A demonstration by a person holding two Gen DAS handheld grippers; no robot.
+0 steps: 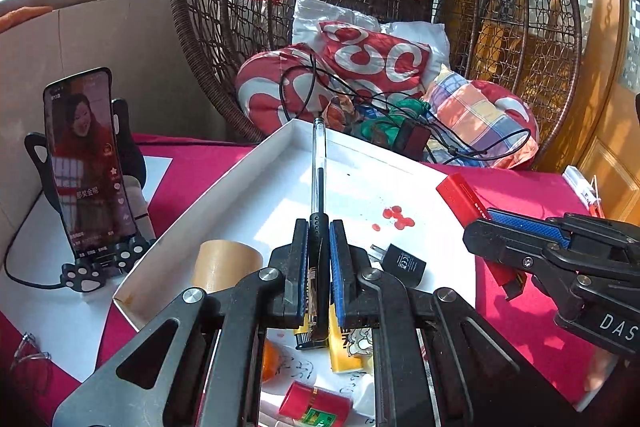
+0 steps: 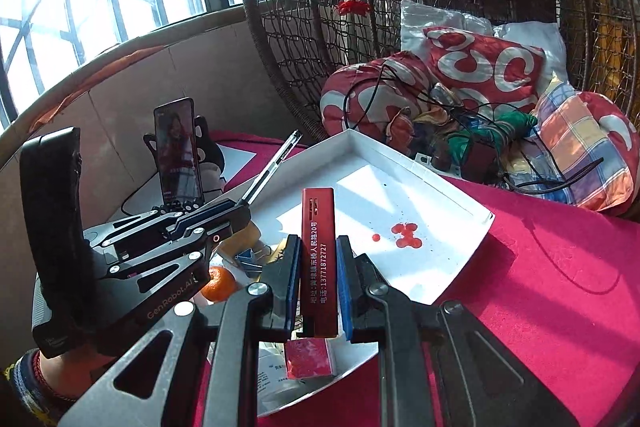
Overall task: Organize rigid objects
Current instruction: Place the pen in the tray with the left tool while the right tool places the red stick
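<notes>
Clear plastic, the pen [image 1: 319, 171] is light, stiff and slippery; the left gripper [image 1: 319, 227] has its fingers clenched on the rubber grip end, barrel jutting forward over the white tray [image 1: 224, 183]. The right gripper [image 2: 319, 251] clamps the slim red box [image 2: 318, 227] mid-length, upright. Both tilt downward above the bench [image 2: 560, 267].

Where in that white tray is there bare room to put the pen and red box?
The tray's far half is bare around the red stain. The near end is crowded: tape, charger, lighter, orange.
</notes>
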